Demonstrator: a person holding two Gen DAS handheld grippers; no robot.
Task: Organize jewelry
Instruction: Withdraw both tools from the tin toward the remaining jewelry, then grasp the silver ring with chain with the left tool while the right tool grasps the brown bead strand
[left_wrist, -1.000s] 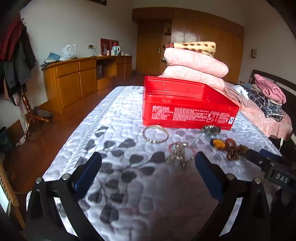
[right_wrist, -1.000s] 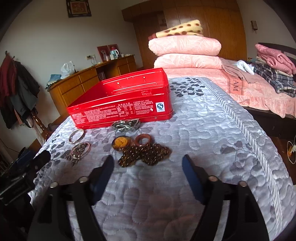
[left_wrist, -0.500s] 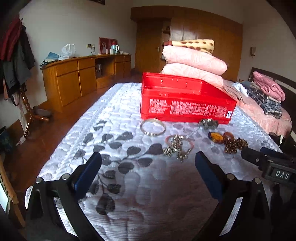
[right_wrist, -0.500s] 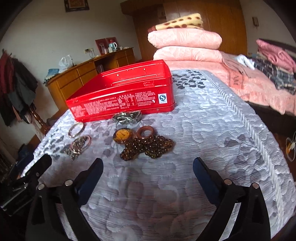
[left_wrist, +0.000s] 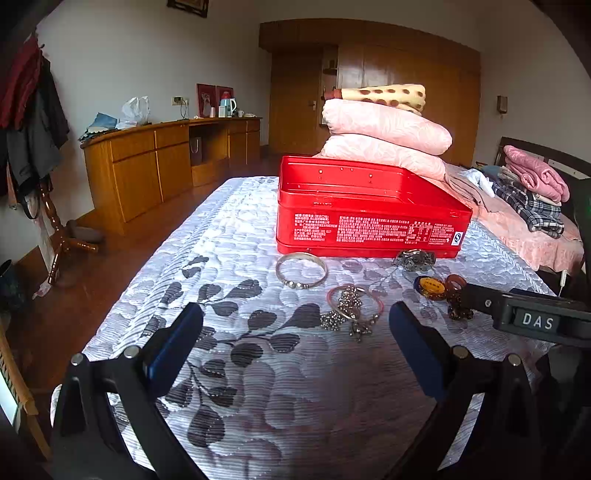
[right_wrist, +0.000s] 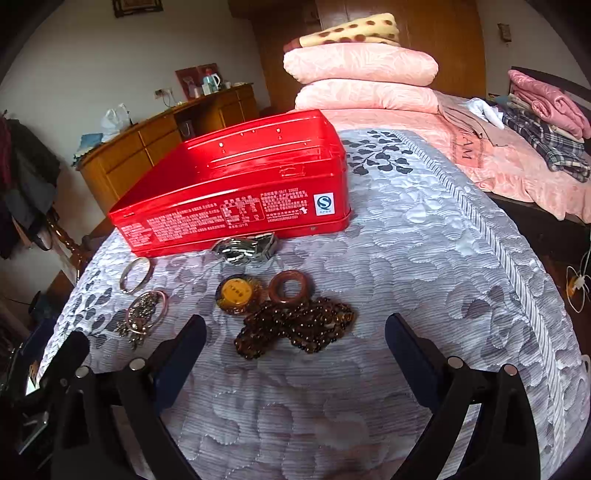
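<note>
Across the left wrist view, the left gripper (left_wrist: 295, 332) hangs over the pale quilted bedspread with dark leaf print (left_wrist: 229, 369), jaws spread wide and holding nothing; beyond its tips lie a thin pink bangle tangled with a silver bead chain (left_wrist: 352, 304) and, farther off, a plain silver bangle (left_wrist: 301, 271); the open red rectangular metal tin (left_wrist: 369, 218) stands at the far side, touching none of them as far as can be told; on the right, the black body of the right gripper cuts across the brown pieces, hiding most of them

From the right wrist view, the right gripper (right_wrist: 295, 343) is likewise fully parted and empty, poised just short of a heap of dark brown beads (right_wrist: 295, 325); a brown wooden ring (right_wrist: 290, 290) and a round amber lidded pot (right_wrist: 238, 293) sit just beyond, and a crumpled silver metal piece (right_wrist: 247, 247) lies by the tin's near wall; the task looks barely begun, all pieces outside the tin; the next move probably calls for lowering onto the beads and closing low enough to gather loose strands; the tin's floor is hidden from here, and the silver piece is hard to identify
</note>
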